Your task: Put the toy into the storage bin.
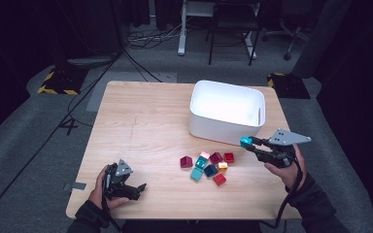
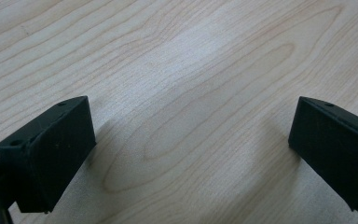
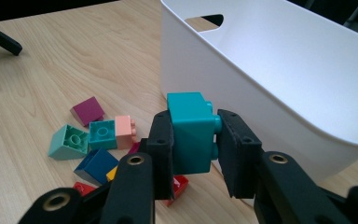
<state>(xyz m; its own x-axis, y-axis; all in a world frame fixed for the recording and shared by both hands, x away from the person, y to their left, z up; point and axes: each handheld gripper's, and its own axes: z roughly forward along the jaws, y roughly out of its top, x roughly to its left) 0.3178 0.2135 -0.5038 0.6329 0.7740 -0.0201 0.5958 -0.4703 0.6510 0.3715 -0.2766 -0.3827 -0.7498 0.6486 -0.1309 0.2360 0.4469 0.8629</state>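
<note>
The right tool grips one teal brick, lifted just beside the near wall of one white bin; its inside looks bare. Nine bricks lie loose on the bench. At near left, the left tool rests wide open, holding nothing.

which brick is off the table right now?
The teal brick, clamped between the right gripper fingers beside the white bin. The other bricks lie loose on the table.
</note>
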